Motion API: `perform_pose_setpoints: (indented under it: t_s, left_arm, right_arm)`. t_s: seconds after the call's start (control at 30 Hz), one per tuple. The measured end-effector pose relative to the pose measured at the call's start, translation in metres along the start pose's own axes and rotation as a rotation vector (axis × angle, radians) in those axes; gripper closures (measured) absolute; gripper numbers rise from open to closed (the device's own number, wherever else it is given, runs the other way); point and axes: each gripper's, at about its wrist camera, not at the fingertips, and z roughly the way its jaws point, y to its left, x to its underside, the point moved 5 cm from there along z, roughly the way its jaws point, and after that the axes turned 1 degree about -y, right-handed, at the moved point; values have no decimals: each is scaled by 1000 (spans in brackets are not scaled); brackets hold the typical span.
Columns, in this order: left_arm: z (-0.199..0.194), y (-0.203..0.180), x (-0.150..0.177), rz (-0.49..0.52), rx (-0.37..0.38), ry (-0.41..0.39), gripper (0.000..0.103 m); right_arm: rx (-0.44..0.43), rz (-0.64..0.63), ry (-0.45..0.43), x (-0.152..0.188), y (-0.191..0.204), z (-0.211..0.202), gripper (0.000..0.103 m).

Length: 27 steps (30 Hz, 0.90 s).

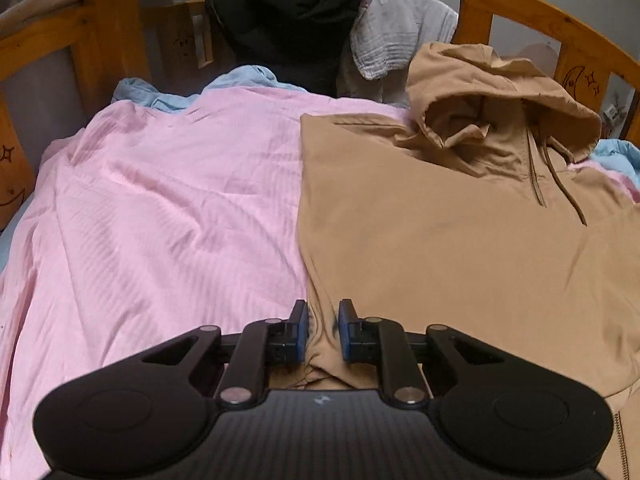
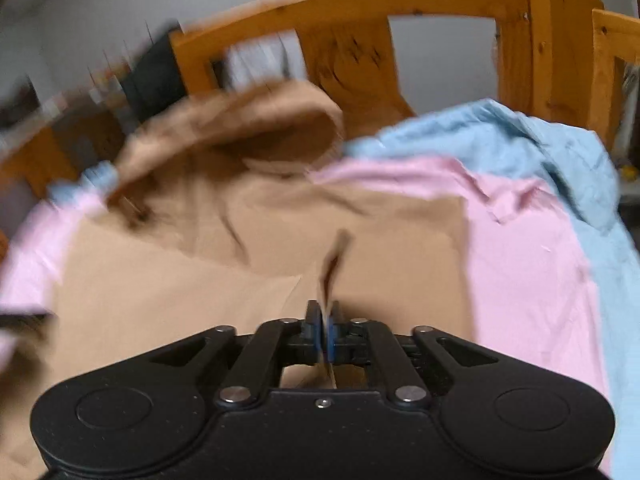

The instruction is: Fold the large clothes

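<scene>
Left wrist: parted left hand-held gripper (image 1: 322, 332) astride tan hoodie (image 1: 460, 240) fold, black clothes (image 1: 288, 20) beyond.

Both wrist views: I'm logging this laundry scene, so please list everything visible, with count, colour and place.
hoodie: one, tan, spread on the bed's right half in the left view, hood away from the camera.
pink sheet: one, pink, covering the bed under the hoodie.
blue fabric: light blue, bunched along the sheet's far edges.
black garment: one, black, heaped at the far end.
white cloth: one, whitish, beside the black garment.
bed frame: orange-brown wood, around the bed.
left gripper: black with blue pads, jaws parted around a bunch of hoodie fabric.
right gripper: black with blue pads, shut on a hoodie fold; view blurred.
</scene>
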Motion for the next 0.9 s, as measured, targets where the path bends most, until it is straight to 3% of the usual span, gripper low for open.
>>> perform_pose_setpoints:
  t_s: [0.1, 0.13, 0.23, 0.33, 0.43, 0.53, 0.57, 0.67, 0.73, 0.83, 0.9]
  left_arm:
    - [-15, -2, -4, -26, -13, -30, 66]
    - [-21, -3, -7, -24, -1, -52, 61]
    - [-36, -17, -7, 8, 39, -107, 50]
    - [-39, -43, -3, 67, 100, -126, 46]
    - [-29, -71, 4, 137, 150, -94, 45]
    - [-3, -87, 15, 190, 154, 13, 43]
    - [-1, -86, 17, 168, 155, 2, 42]
    - [-3, -79, 15, 85, 192, -1, 37]
    - [-6, -76, 13, 39, 212, -6, 34]
    - [-10, -70, 11, -2, 236, -9, 32]
    - [-13, -67, 9, -15, 238, -13, 32]
  right_arm:
    - [45, 42, 1, 9, -13, -3, 74]
    - [37, 46, -15, 10, -14, -7, 61]
    - [40, -49, -98, 12, 1, -29, 45]
    - [18, -171, -107, 21, 24, -34, 41]
    - [36, -282, -46, 36, 44, -17, 42]
    - [42, -273, 32, 45, 43, 2, 42]
    - [41, -247, 36, 42, 41, 2, 42]
    - [7, -222, -2, 14, 44, -10, 37]
    - [-3, -270, -51, -11, 54, -17, 31]
    - [-12, -341, -105, -59, 78, -6, 31]
    - [-5, -455, -140, -86, 105, 13, 31]
